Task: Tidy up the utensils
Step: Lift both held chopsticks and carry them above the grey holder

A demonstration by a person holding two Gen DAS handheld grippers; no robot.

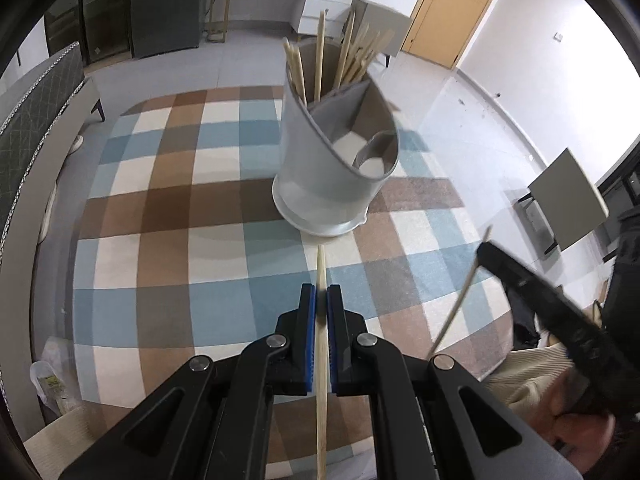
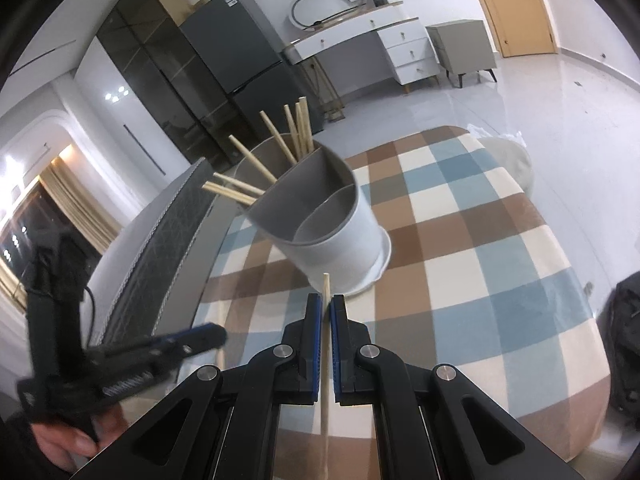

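Observation:
A white utensil holder (image 1: 332,168) with grey-lined compartments stands on the checked cloth; its far compartment holds several wooden chopsticks (image 1: 348,60). It also shows in the right wrist view (image 2: 340,232), its chopsticks (image 2: 280,148) fanned out to the left. My left gripper (image 1: 321,294) is shut on a chopstick (image 1: 321,360) that points at the holder's base. My right gripper (image 2: 325,304) is shut on another chopstick (image 2: 325,360), its tip just short of the holder. The right gripper (image 1: 486,254) appears at the right of the left wrist view, the left gripper (image 2: 218,334) at the left of the right wrist view.
The checked cloth (image 1: 180,220) covers a round table. A padded grey chair back (image 2: 160,264) stands at the table's left edge. A fridge (image 2: 248,60), white drawers (image 2: 404,52) and a wooden door (image 1: 452,12) line the room.

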